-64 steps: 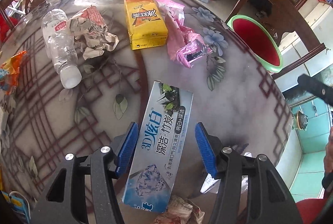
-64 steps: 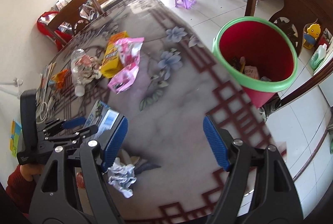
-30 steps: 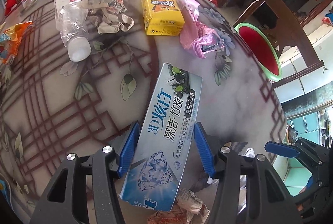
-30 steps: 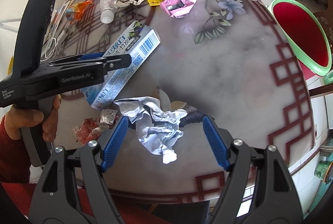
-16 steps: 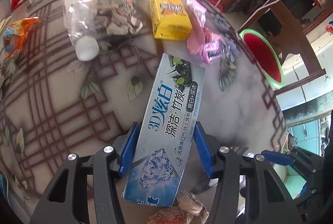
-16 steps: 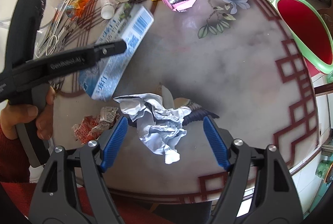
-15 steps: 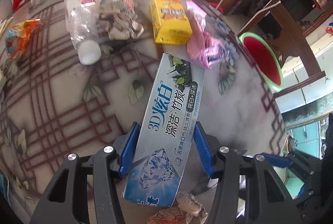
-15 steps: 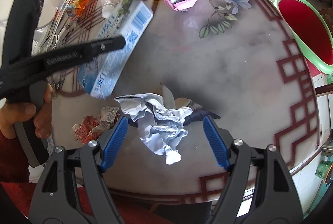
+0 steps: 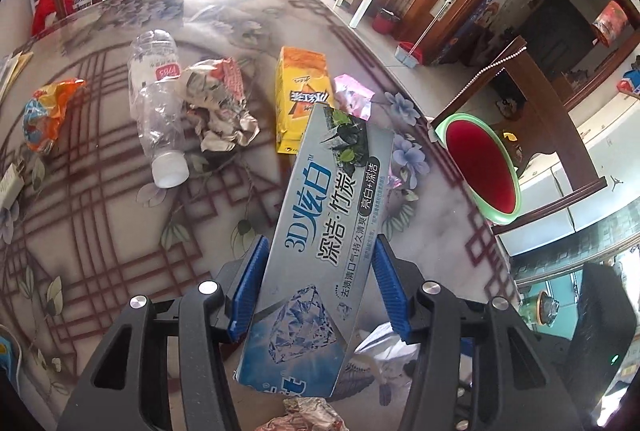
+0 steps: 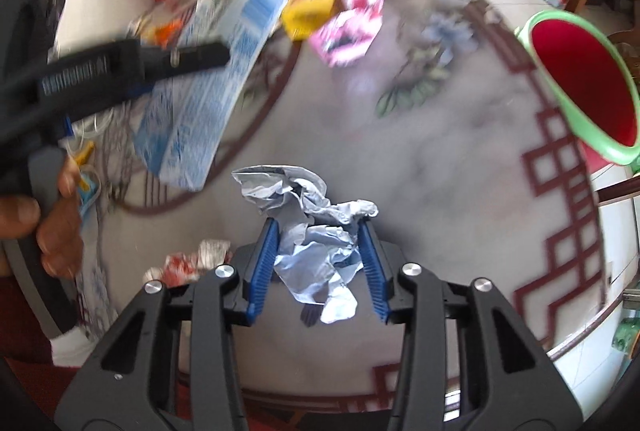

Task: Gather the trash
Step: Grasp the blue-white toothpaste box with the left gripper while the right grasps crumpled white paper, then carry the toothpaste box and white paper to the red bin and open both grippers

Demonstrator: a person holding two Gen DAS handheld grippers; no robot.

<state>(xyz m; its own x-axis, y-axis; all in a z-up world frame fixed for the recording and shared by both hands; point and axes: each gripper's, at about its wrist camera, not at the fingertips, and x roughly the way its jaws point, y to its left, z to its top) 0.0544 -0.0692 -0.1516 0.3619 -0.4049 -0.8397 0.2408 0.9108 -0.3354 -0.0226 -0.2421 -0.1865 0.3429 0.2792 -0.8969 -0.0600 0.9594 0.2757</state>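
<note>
My right tool (image 10: 318, 267) is closed on a crumpled paper wad (image 10: 310, 227), pale blue-grey, creased all over, one loose end hanging below the pads and clear of the bench (image 10: 440, 167). My left tool (image 9: 318, 289) is clamped on a toothpaste box (image 9: 316, 243), long, silver-blue, printed face up, gripped near its lower end and tilted up off the bench; it looks stiff and undented. So two pieces are in hand, neither in the bin yet. Just below the left tool a small red-and-white wrapper scrap (image 9: 308, 417) lies at the near bench edge. Farther out, left on the bench: a clear plastic bottle (image 9: 158, 111) on its side with white cap, a crushed foil wrapper (image 9: 220, 107) touching it, an orange snack bag (image 9: 46, 113) off to the left, a yellow carton (image 9: 302, 103), and a pink wrapper (image 9: 354, 97) just beside it. The red bin (image 10: 580, 79) with green rim stands past the right bench edge; contents not visible. I'd judge the job early-to-middle: most litter remains.
</note>
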